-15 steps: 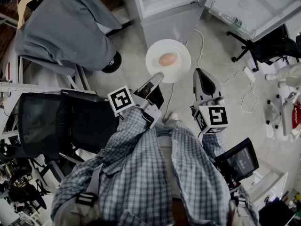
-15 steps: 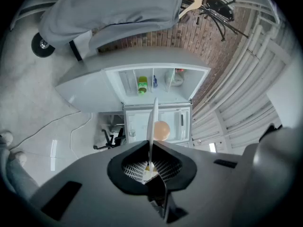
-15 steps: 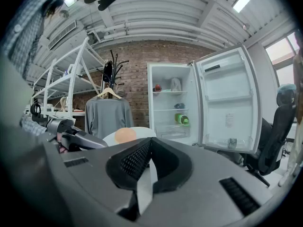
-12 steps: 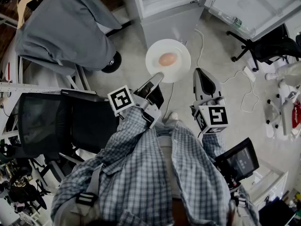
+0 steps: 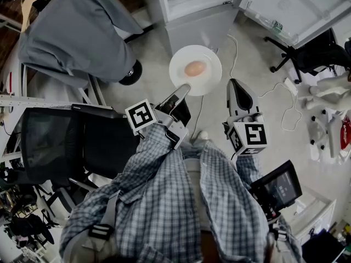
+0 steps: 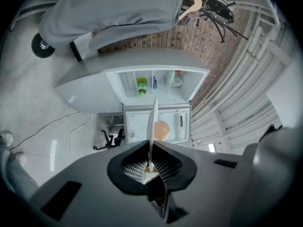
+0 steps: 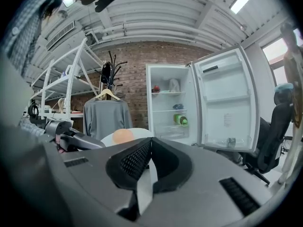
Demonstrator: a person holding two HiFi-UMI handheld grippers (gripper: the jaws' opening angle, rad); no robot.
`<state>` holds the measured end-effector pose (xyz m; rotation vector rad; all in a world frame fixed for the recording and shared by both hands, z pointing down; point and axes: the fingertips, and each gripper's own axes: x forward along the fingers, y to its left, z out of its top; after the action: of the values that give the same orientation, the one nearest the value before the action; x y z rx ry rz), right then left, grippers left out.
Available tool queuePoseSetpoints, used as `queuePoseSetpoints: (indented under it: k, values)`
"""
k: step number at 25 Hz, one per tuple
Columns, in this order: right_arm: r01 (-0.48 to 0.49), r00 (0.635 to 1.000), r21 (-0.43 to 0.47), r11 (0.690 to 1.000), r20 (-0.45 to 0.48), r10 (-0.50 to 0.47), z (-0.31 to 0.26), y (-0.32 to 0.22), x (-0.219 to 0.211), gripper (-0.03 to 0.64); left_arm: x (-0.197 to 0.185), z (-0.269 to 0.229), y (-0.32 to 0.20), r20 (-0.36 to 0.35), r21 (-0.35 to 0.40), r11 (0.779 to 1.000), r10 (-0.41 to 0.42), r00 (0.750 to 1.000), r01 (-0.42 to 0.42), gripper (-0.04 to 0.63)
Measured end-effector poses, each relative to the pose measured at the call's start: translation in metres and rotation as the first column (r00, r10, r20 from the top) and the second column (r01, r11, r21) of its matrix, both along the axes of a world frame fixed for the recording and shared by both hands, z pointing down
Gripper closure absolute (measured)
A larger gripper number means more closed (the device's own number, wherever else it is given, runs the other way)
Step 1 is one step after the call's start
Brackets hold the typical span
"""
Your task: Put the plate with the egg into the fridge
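Plate (image 5: 179,76) with egg (image 5: 195,68) held above floor, just before open fridge (image 5: 192,7). Left hand-held gripper (image 5: 182,90) clamped on plate's near rim. Left gripper view shows rim edge-on between pads, egg beyond, green bottle (image 6: 142,86) on fridge shelf, which head view lacks. Right hand-held gripper (image 5: 237,87) near plate, not touching. Right gripper view shows jaws pressed together, nothing between. Fridge door (image 5: 290,7) swung open, far right.
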<state>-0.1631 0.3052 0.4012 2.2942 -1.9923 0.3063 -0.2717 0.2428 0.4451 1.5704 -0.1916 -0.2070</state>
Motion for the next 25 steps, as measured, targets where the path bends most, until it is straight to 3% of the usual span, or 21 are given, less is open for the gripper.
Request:
queuePoseSetpoints:
  k: [25]
  values:
    - [-0.083,0.996,-0.018,0.996,-0.018,0.083,0.005,-0.009,-0.021,0.609,-0.029,0.010,-0.027,-0.012,-0.008,0.999,0.032,0.999,-0.032,0.578]
